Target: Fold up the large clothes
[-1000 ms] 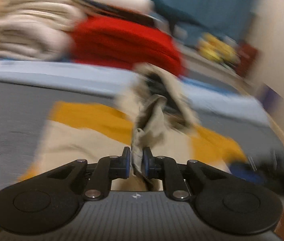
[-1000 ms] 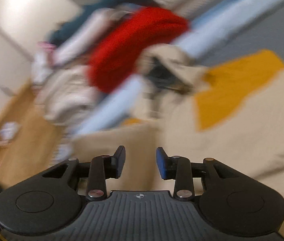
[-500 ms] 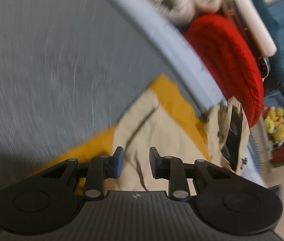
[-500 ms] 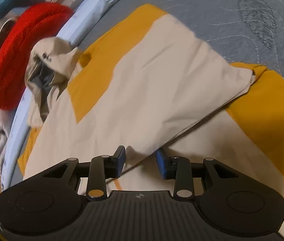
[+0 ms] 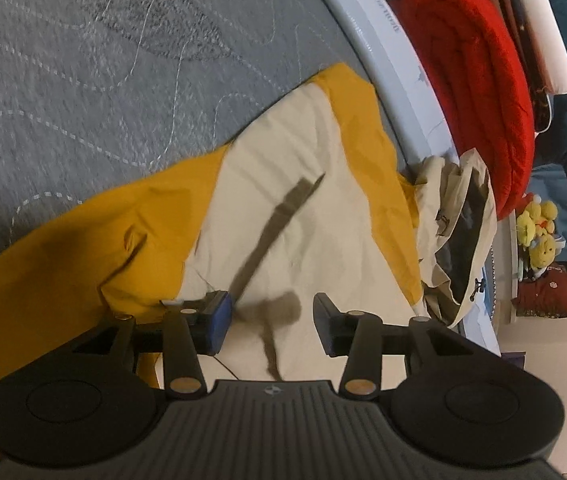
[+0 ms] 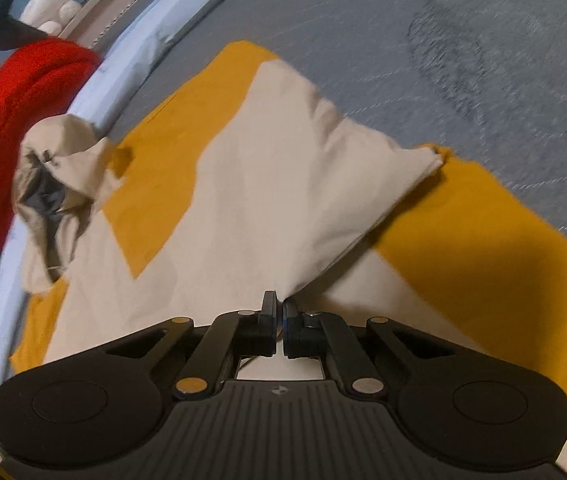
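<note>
A large cream and mustard-yellow jacket (image 5: 283,168) (image 6: 263,184) lies spread on the grey quilted mattress (image 5: 83,80). Its hood (image 5: 459,216) (image 6: 51,184) is crumpled at the mattress edge. My left gripper (image 5: 273,312) hovers low over the cream panel with its jaws opening; only flat cloth lies beneath the gap, and nothing is pinched. A mustard fold bunches against the left fingertip (image 5: 219,310). My right gripper (image 6: 279,312) is shut on the near point of a cream flap folded over the jacket.
A red blanket (image 5: 475,80) (image 6: 15,120) is piled beyond the pale blue mattress border (image 5: 383,60), with white bedding (image 5: 547,40) behind it. Yellow plush toys (image 5: 539,232) sit on a shelf at the right. Bare grey mattress (image 6: 443,40) stretches beyond the jacket.
The left gripper let go of the cream cloth it pinched, rolled, came down over the jacket, and its jaws widened. The right gripper dropped to the folded flap and shut on it.
</note>
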### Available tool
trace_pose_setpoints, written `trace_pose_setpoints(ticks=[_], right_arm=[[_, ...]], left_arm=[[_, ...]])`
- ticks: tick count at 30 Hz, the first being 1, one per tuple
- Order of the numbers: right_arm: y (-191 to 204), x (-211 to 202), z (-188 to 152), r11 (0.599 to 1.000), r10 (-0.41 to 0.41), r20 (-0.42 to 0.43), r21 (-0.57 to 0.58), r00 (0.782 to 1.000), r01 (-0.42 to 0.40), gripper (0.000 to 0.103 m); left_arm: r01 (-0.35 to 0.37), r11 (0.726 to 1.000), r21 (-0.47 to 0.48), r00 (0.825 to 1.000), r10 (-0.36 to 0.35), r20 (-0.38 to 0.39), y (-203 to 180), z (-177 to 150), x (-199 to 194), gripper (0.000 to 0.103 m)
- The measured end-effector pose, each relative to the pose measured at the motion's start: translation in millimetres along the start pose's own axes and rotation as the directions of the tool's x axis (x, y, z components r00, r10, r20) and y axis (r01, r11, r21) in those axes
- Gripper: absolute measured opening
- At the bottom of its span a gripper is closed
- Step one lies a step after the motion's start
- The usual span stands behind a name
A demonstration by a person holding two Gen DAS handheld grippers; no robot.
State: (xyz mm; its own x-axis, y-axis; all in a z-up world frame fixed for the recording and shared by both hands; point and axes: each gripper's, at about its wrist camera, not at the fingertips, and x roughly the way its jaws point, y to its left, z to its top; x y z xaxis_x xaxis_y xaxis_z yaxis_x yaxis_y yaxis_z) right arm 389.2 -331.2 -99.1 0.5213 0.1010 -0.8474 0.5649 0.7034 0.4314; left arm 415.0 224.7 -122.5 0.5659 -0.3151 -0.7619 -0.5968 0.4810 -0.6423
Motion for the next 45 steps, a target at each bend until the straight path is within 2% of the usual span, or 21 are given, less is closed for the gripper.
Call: trace_pose_setpoints(ticks=[2, 4, 6, 7, 9, 12, 15, 20, 25, 27, 30, 33, 35, 38, 40, 43, 45], right_arm=[[1, 1, 1, 1.0, -0.006, -0.006, -0.005, 1.0, 0.006, 0.008], [3, 1, 1, 1.0, -0.014, -0.01, -0.017, 1.0, 0.014, 0.009], [7, 4, -1, 0.999, -0.002, -0.033, -0.047, 0.999, 0.001, 0.018], [8, 3, -2, 0.998, 0.003, -0.039, -0.055, 0.999, -0.005, 0.022], [15, 4, -5, 0.997, 0.007, -0.046, -0.081, 0.999, -0.011, 0.023], [23, 3, -11, 0.992, 0.01, -0.06, -0.128, 0.998, -0.017, 0.025], [34, -6, -23, 0.982, -0.003, -0.042, -0.191, 0.999, -0.005, 0.025], [57, -18, -43, 0.952, 0.059, -0.039, -0.299, 0.998, -0.068, 0.025], [70, -30, -39, 0.916, 0.137, 0.032, -0.384, 0.99, -0.114, 0.03], [68, -31, -30, 0.909, 0.141, 0.087, -0.406, 0.986, -0.094, 0.036], [53, -23, -10, 0.928, 0.08, 0.137, -0.372, 0.987, -0.023, 0.039], [31, -4, 7, 0.954, -0.004, 0.095, -0.299, 0.995, 0.033, 0.04], [17, 10, 15, 0.969, -0.039, 0.042, -0.241, 0.998, 0.048, 0.04], [6, 17, 18, 0.98, -0.053, 0.006, -0.192, 0.999, 0.053, 0.04], [12, 13, 16, 0.976, -0.051, 0.016, -0.212, 0.999, 0.053, 0.041], [24, 2, 16, 0.967, 0.004, 0.057, -0.253, 0.998, 0.01, 0.041], [25, 0, 15, 0.964, -0.003, 0.08, -0.266, 0.997, 0.024, 0.043]], left_arm=[[-0.012, 1.0, 0.004, 1.0, 0.012, 0.006, 1, -1, 2, 0.049], [-0.016, 1.0, 0.005, 1.0, 0.016, 0.012, 0, -3, 2, 0.048], [-0.026, 0.999, 0.025, 0.999, 0.026, 0.021, -2, -4, 1, 0.035], [-0.045, 0.998, 0.045, 0.998, 0.044, 0.041, -5, -5, 0, 0.013], [-0.094, 0.99, 0.106, 0.992, 0.084, 0.096, -13, -8, -7, 0.005], [-0.185, 0.967, 0.173, 0.972, 0.154, 0.18, -27, -16, -19, 0.004], [-0.238, 0.955, 0.174, 0.957, 0.201, 0.208, -32, -24, -27, 0.004], [-0.337, 0.915, 0.222, 0.918, 0.267, 0.295, -43, -33, -33, 0.008], [-0.376, 0.883, 0.28, 0.886, 0.255, 0.388, -56, -34, -42, 0.011], [-0.368, 0.868, 0.333, 0.889, 0.223, 0.4, -64, -36, -43, 0.015], [-0.319, 0.858, 0.402, 0.924, 0.187, 0.334, -69, -38, -32, 0.024], [-0.313, 0.854, 0.415, 0.942, 0.225, 0.248, -63, -40, -11, 0.025], [-0.302, 0.87, 0.389, 0.951, 0.249, 0.182, -53, -37, 1, 0.025], [-0.299, 0.88, 0.37, 0.953, 0.258, 0.158, -46, -35, 5, 0.025], [-0.307, 0.866, 0.394, 0.95, 0.255, 0.181, -51, -37, 1, 0.025], [-0.31, 0.839, 0.447, 0.947, 0.234, 0.218, -61, -41, -4, 0.027], [-0.311, 0.842, 0.44, 0.948, 0.244, 0.202, -60, -41, 1, 0.028]])
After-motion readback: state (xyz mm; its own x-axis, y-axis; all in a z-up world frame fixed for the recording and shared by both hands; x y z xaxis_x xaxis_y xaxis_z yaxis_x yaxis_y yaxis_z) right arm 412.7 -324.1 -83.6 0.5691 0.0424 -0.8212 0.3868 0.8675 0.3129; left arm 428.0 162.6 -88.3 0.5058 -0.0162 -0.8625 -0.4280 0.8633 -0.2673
